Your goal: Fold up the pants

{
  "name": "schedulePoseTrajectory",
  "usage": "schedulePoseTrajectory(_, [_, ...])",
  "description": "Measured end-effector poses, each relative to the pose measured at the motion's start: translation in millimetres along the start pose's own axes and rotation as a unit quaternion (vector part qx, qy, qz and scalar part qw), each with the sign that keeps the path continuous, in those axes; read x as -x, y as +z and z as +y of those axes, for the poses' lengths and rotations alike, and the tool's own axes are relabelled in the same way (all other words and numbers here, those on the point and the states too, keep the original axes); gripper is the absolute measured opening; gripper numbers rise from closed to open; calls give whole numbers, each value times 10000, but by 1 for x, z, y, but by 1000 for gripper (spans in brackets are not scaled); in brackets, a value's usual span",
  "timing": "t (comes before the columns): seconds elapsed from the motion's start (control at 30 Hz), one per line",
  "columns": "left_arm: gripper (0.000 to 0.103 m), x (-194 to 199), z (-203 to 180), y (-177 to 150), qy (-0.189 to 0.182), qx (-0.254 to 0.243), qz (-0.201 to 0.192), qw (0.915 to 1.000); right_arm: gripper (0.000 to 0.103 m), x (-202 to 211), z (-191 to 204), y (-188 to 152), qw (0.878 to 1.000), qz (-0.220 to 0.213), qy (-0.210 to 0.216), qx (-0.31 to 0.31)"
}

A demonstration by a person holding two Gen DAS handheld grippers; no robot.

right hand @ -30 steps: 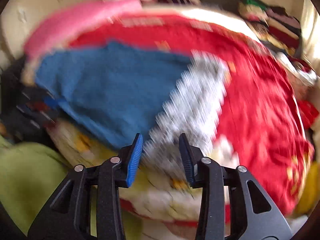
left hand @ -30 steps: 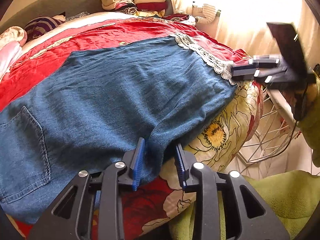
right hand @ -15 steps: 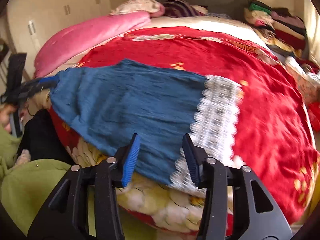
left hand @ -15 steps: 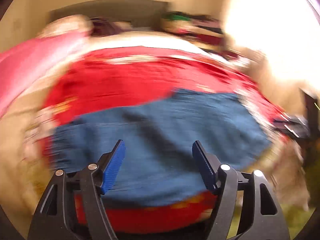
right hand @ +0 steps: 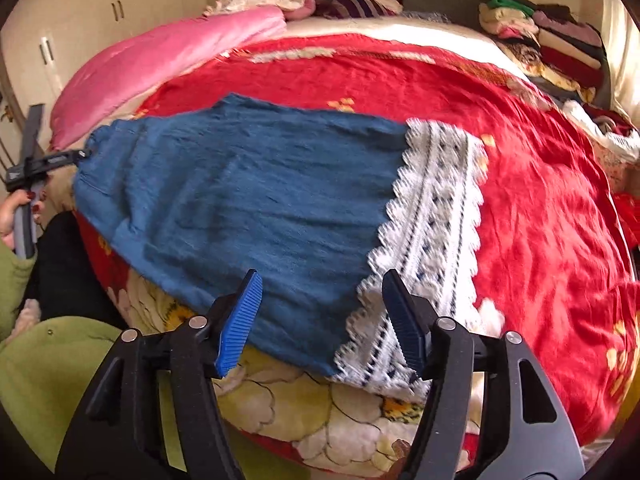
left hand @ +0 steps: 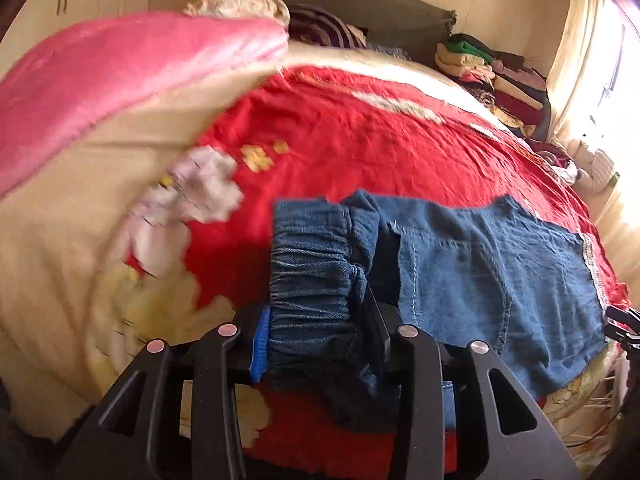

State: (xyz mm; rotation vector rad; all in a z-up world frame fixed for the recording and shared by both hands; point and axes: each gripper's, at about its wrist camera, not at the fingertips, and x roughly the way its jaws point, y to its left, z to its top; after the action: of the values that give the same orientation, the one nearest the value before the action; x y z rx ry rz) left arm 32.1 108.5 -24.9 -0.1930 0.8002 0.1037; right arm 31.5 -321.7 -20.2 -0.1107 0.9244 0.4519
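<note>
- Left gripper [left hand: 320, 332] is clamped on the gathered elastic waistband [left hand: 312, 264] of the pants [left hand: 492, 280], which bunches up between my fingers.
- Right gripper [right hand: 322, 320] is spread wide and holds nothing; I see it hovering at the near edge of the lace hem [right hand: 432, 216], contact unclear.
- Pants lie flat across the red bedspread [right hand: 540, 208], long axis running left to right, waistband at my left, lace hem at my right.

Pants [right hand: 248, 200] lie across the bed's [right hand: 540, 200] near edge; clothes pile [right hand: 552, 44] behind, far right.
</note>
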Motion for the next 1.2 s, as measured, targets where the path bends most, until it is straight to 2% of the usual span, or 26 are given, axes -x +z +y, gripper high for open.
schedulePoseTrajectory(0.1, [42,-2,5,-2,177,-81,-17,9998,55,-11,-7,-9,9997,200,-13,-157])
schedulePoseTrajectory(0.17, [47,-12,4,-6,140,-81,129,9998,56,-14,-8,-11,9997,186,-8,-187])
schedulePoseTrajectory(0.23, [51,-7,6,-6,72,-9,96,9999,56,-11,-9,-10,9997,155,46,-181])
schedulePoseTrajectory(0.3, [55,14,2,3,176,-126,-198,9996,56,-2,-14,-6,9995,27,161,-274])
schedulePoseTrajectory(0.37, [58,35,-4,15,235,-297,-520,9979,56,11,-24,4,9985,-294,130,-453])
schedulePoseTrajectory(0.4, [70,43,-7,23,167,-353,-629,9973,56,17,-32,11,9973,-469,98,-556])
schedulePoseTrajectory(0.57, [69,53,-53,65,-522,-864,-756,9920,60,18,-73,51,9907,-778,96,-1109])
schedulePoseTrajectory(0.67, [69,36,-94,86,-1291,-1126,-556,9836,60,4,-93,74,9899,-721,16,-1218])
schedulePoseTrajectory(0.77, [69,3,-134,98,-1716,-1414,-210,9747,60,-15,-117,88,9873,-574,140,-1475])
schedulePoseTrajectory(0.87, [69,-41,-165,101,-1922,-1613,280,9676,60,-37,-135,95,9849,-407,331,-1652])
schedulePoseTrajectory(0.97, [69,-85,-186,95,-1941,-1782,703,9621,60,-56,-143,96,9848,-220,328,-1691])
schedulePoseTrajectory(1.1, [69,-124,-195,86,-1945,-1839,1051,9578,60,-72,-143,92,9862,-106,427,-1595])
schedulePoseTrajectory(1.17, [68,-135,-195,81,-2083,-1705,1221,9553,56,-74,-142,89,9872,-156,483,-1511])
schedulePoseTrajectory(1.2, [58,-137,-194,79,-2128,-1644,1259,9549,56,-74,-141,88,9875,-197,496,-1483])
